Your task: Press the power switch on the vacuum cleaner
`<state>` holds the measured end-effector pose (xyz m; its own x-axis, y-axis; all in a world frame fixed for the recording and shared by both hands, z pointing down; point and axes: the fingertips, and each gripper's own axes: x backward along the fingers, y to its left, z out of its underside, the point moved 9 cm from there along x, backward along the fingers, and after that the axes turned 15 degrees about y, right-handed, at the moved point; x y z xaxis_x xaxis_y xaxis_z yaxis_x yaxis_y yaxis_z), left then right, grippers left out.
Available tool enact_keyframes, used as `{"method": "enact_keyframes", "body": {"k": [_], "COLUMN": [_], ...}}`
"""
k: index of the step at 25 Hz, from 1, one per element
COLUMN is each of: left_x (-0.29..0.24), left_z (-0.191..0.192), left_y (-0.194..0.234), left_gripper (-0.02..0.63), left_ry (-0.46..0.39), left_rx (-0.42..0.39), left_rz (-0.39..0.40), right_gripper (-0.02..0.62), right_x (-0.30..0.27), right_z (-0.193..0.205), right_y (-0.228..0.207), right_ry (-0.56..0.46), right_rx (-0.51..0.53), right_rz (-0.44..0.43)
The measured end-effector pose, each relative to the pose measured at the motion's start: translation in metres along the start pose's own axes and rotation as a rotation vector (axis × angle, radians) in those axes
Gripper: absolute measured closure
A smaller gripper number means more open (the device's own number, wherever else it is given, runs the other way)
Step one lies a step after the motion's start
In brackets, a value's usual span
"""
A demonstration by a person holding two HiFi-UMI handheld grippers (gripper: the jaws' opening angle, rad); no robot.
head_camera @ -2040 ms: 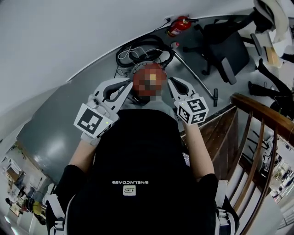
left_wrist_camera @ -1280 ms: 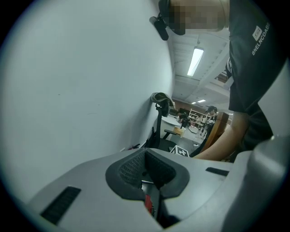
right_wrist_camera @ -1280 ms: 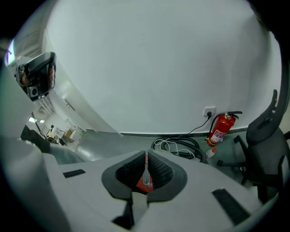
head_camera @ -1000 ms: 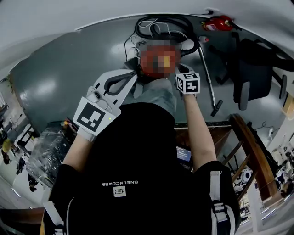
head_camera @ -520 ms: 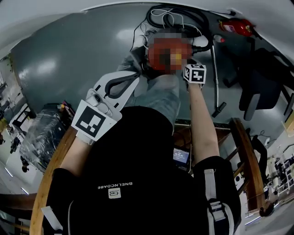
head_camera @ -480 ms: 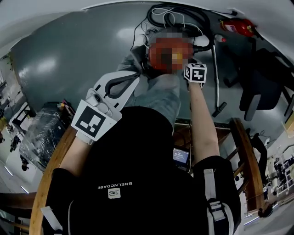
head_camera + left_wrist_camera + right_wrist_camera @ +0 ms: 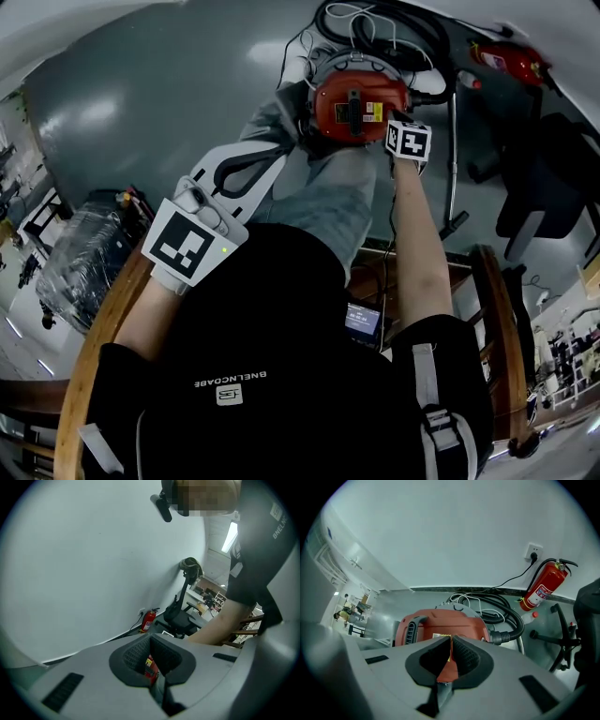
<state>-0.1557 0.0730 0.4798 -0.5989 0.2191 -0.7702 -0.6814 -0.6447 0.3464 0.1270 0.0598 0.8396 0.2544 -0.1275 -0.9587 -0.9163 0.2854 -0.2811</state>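
Reaching forward over the last two seconds, the right hand-held gripper [image 7: 450, 640] has gone from level with the left hand-held gripper [image 7: 274, 157] to the near right edge of the vacuum [image 7: 352, 103]. Its marker cube now overlaps the red housing in the head view. The person has also leaned in, so the vacuum sits higher and closer in that view than it did.

The vacuum stands on the grey floor [image 7: 169, 94] close to the wall. Its black hose [image 7: 513, 618] is coiled behind it and a fire extinguisher [image 7: 543, 590] stands off to its right.

The right gripper's jaws are pressed together at the tips and hold nothing. In the right gripper view the red housing fills the space just beyond them. Whether the tips already touch it cannot be told.

The left gripper has hardly moved. It hangs back by the person's knee, its jaws likewise closed and empty, pointing past the vacuum toward the wall.

The approach looks all but done, and closed jaws make a fair blunt tip for pushing. The switch itself cannot be picked out with confidence among the dark panel and pale label on top of the housing. The remaining work is probably a short, well-aimed push with the right tips.
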Motion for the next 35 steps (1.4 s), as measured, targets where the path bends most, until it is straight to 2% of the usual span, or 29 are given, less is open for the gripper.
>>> {"method": "enact_keyframes", "body": {"k": [4, 15, 25, 30, 35], "left_x": [-0.006, -0.003, 0.0, 0.005, 0.02], "left_z": [0.005, 0.014, 0.018, 0.013, -0.004], "left_y": [0.008, 0.025, 0.028, 0.025, 0.018], "left_gripper": [0.592, 0.592, 0.592, 0.592, 0.592], "left_ry": [0.041, 0.085, 0.077, 0.071, 0.047], "left_rx": [-0.031, -0.055, -0.053, -0.074, -0.117], "left_rz": [0.006, 0.02, 0.028, 0.035, 0.023], "right_gripper": [0.557, 0.557, 0.557, 0.557, 0.557], "right_x": [-0.018, -0.044, -0.042, -0.023, 0.02], "right_z": [-0.004, -0.013, -0.013, -0.011, -0.011], "right_y": [-0.003, -0.008, -0.005, 0.001, 0.012], "right_ry": [0.025, 0.076, 0.07, 0.041, -0.039], "right_rx": [0.004, -0.004, -0.005, 0.0, -0.012], "right_rz": [0.016, 0.067, 0.08, 0.089, 0.079]}}
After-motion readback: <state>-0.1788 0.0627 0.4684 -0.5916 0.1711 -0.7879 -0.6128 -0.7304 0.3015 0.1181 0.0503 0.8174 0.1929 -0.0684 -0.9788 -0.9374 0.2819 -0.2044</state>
